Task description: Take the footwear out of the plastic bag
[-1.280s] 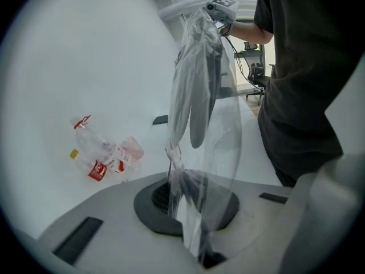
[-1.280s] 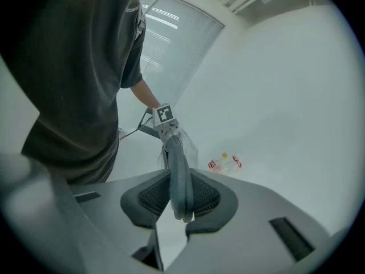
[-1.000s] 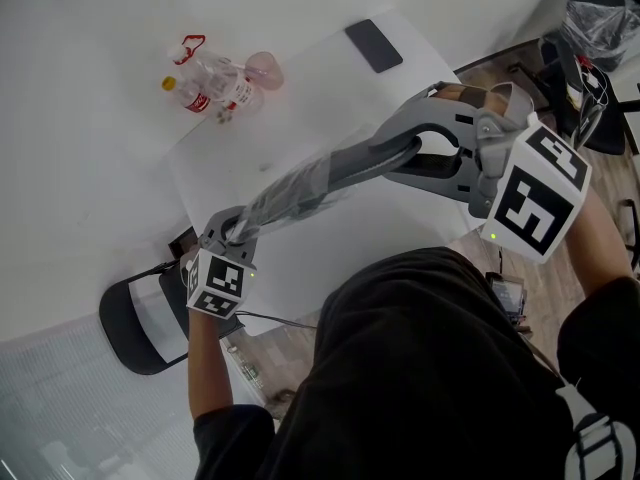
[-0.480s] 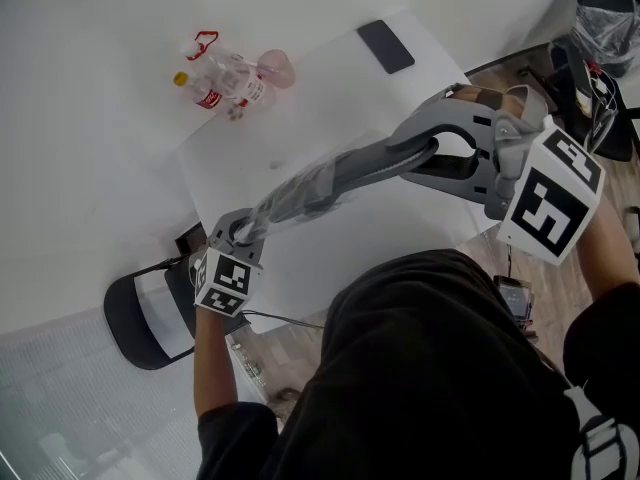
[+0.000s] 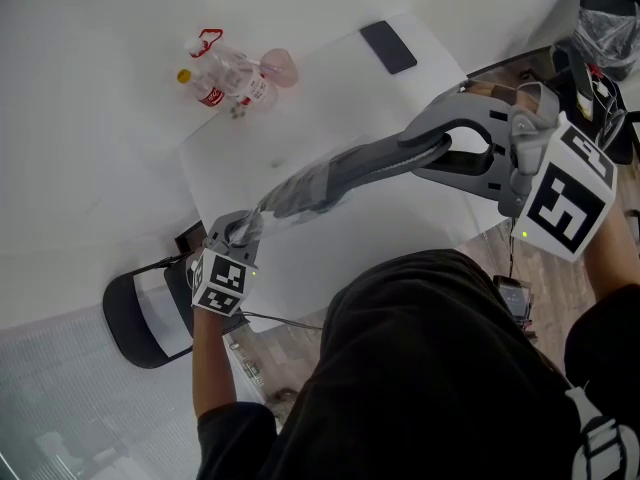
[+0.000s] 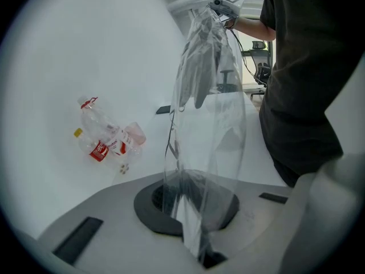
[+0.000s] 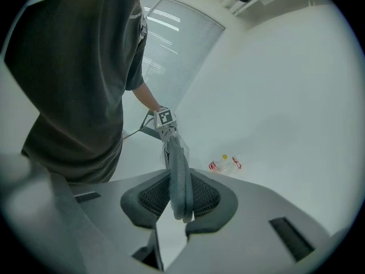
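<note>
A long grey piece of footwear [image 5: 360,163], soft like a sock, stretches between my two grippers above the white table [image 5: 330,78]. Its near end is still inside a clear plastic bag [image 5: 285,200]. My left gripper [image 5: 236,230] is shut on the bag's end at the table's front left edge. The right gripper [image 5: 440,148] is shut on the footwear's far end, raised at the right. In the left gripper view the bag [image 6: 208,130] rises from the left gripper [image 6: 191,204], with the footwear [image 6: 199,67] inside. In the right gripper view the footwear [image 7: 178,176] is pinched in the right gripper [image 7: 181,201].
Two clear bottles with a pink cup [image 5: 235,73] lie at the table's far left. A black phone [image 5: 388,46] lies at the far edge. A black chair [image 5: 140,313] stands below the left gripper. Bags and gear [image 5: 600,28] crowd the floor at the upper right.
The right gripper has drawn a little further right with the footwear, pulling it straighter. The left gripper keeps hold of the bag at nearly the same spot.
</note>
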